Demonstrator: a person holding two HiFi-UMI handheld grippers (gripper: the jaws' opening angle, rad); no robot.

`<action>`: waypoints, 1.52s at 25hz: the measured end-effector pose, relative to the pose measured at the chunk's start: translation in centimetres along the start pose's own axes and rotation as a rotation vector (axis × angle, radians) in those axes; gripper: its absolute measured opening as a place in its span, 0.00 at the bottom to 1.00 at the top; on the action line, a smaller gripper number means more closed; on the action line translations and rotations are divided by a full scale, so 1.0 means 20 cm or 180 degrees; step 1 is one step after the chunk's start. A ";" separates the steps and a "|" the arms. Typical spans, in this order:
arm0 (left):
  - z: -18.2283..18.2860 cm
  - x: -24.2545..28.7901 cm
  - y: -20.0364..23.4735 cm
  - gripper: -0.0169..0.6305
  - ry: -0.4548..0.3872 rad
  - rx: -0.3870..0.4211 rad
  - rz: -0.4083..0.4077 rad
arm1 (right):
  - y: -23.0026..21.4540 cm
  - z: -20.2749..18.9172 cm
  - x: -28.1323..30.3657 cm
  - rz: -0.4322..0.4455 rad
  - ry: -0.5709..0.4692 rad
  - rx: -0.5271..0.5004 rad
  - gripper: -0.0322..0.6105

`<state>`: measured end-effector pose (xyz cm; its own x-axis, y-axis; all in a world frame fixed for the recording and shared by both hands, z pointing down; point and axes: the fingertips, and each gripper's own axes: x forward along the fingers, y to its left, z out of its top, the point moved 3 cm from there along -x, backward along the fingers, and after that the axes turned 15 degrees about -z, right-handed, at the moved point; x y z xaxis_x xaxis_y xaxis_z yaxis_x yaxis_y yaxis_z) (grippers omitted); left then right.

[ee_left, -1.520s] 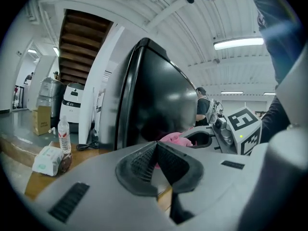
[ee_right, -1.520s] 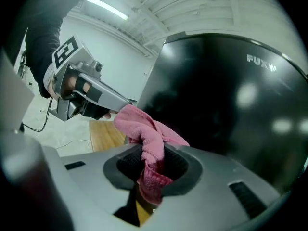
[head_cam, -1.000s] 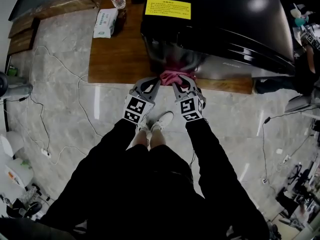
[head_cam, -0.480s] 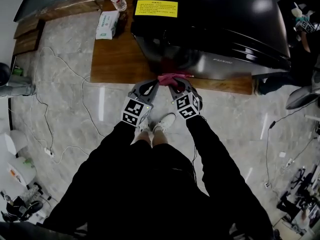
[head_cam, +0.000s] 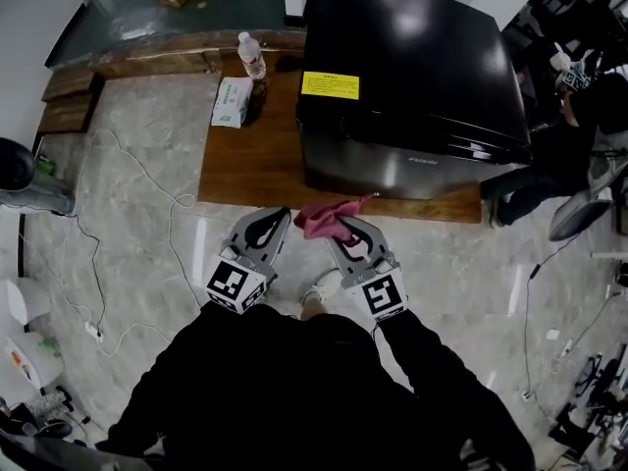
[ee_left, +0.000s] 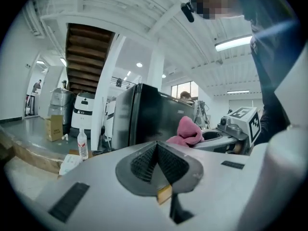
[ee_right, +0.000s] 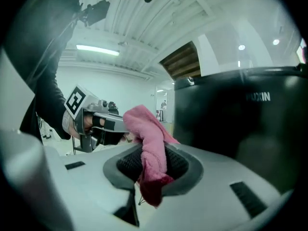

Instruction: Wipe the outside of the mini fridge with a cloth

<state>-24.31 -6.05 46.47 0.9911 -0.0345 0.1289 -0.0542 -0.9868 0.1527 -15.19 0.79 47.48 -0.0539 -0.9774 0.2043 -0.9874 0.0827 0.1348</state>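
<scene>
The black mini fridge [head_cam: 412, 77] stands on a low wooden platform [head_cam: 245, 170], with a yellow label on its top. My right gripper [head_cam: 340, 226] is shut on a pink cloth [head_cam: 322, 218], held in the air a short way in front of the fridge's lower front and not touching it. In the right gripper view the cloth [ee_right: 151, 150] hangs pinched between the ribbed pads, with the fridge [ee_right: 250, 124] to the right. My left gripper [head_cam: 271, 222] is beside it, shut and empty. In the left gripper view its pads [ee_left: 144, 162] meet, and the cloth [ee_left: 188, 131] shows beyond.
A water bottle [head_cam: 253, 57] and a tissue pack [head_cam: 233, 101] sit on the platform left of the fridge. White cables [head_cam: 147, 204] trail over the marble floor at the left. A seated person [head_cam: 564, 130] and a chair are close to the fridge's right side.
Both grippers have drawn back from the fridge's lower front toward my body, and the cloth has come off the fridge surface. The fridge now sits farther away in the head view.
</scene>
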 end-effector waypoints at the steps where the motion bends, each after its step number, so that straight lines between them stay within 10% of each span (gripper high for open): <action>1: 0.04 -0.05 -0.01 0.04 -0.0049 0.0029 -0.0030 | 0.04 0.06 -0.01 0.0013 -0.0042 0.0003 0.19; 24: 0.26 -1.43 0.52 0.04 -0.0487 0.0283 -0.0064 | 1.28 0.73 0.56 -0.0365 -0.0451 0.0967 0.19; 38: 0.48 -1.05 0.94 0.04 -0.0498 0.0422 -0.0126 | 0.81 0.85 0.93 -0.0642 -0.0701 0.1332 0.19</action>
<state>-45.05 -25.44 37.26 0.9995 -0.0092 -0.0298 -0.0085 -0.9997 0.0232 -34.67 -19.33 37.07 0.1581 -0.9874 -0.0008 -0.9539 -0.1525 -0.2584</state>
